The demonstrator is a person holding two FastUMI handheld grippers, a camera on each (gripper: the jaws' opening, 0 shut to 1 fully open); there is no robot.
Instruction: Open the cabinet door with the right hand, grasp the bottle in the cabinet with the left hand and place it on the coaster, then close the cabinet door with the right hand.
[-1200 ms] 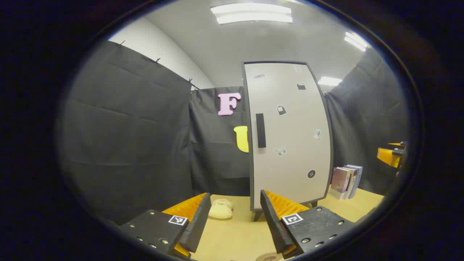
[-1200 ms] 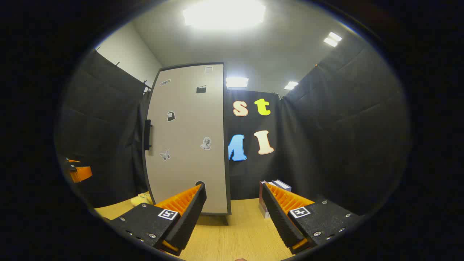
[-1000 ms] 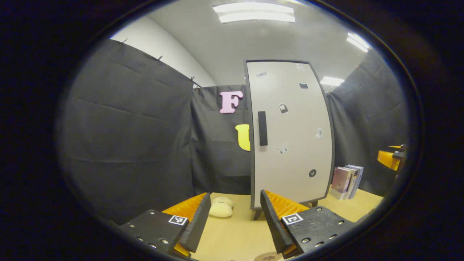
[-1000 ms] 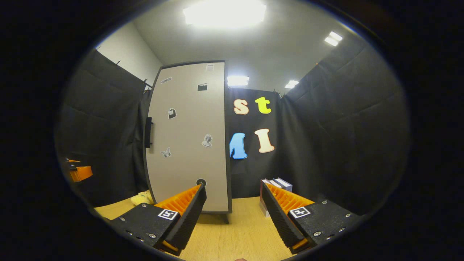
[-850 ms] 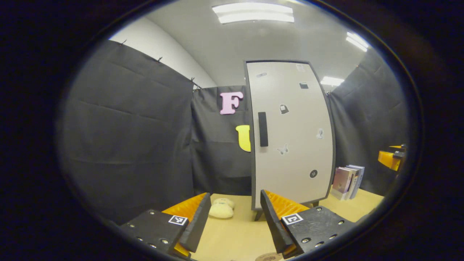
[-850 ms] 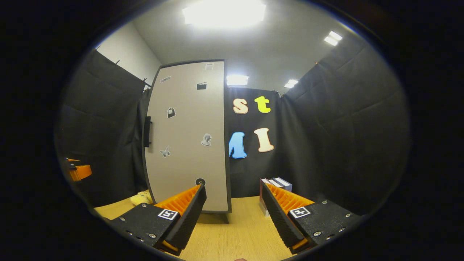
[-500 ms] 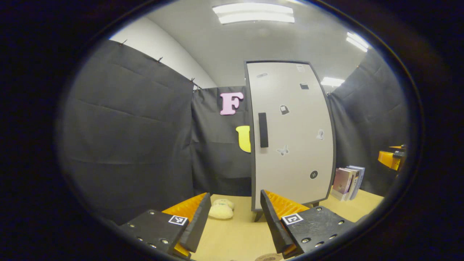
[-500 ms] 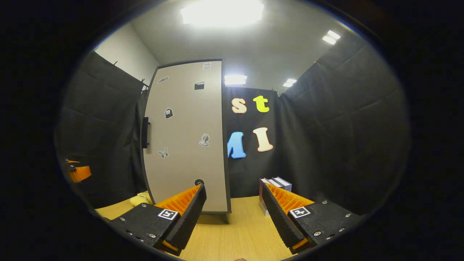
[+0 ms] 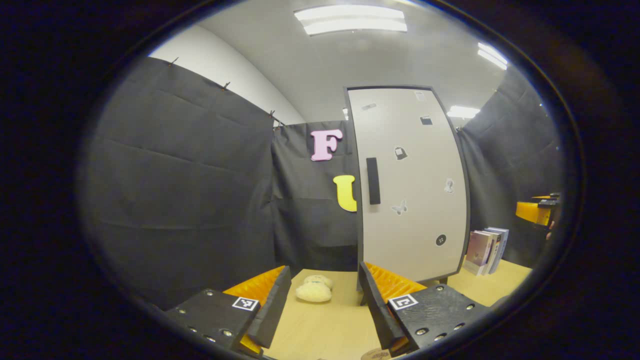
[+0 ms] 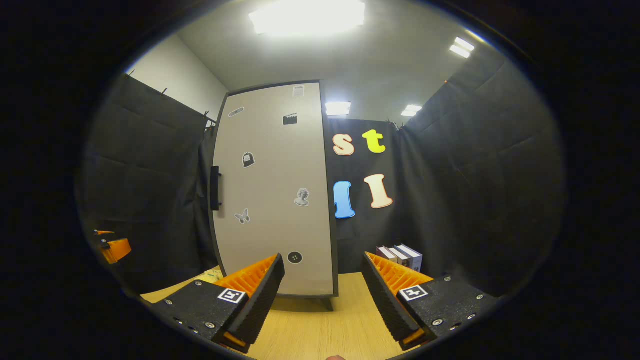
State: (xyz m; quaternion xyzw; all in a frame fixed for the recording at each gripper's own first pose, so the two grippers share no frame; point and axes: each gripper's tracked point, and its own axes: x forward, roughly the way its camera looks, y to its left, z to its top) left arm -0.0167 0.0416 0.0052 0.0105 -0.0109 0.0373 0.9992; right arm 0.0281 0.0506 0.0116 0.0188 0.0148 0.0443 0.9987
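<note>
Overhead, bright ceiling lights (image 10: 307, 17) above a wooden tabletop (image 10: 305, 335).

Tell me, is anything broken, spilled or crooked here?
Nothing stands out. The cabinet door is shut and upright, the books stand beside it, and a soft cream toy sits on the table. Both tools are open.

No readable text, brand or number — the small stickers on the cabinet door (image 10: 272, 200) are pictures only, too small for any writing to be made out, and the spines of the books (image 9: 486, 245) beside it are illegible — likewise the coaster (image 9: 376, 354).
</note>
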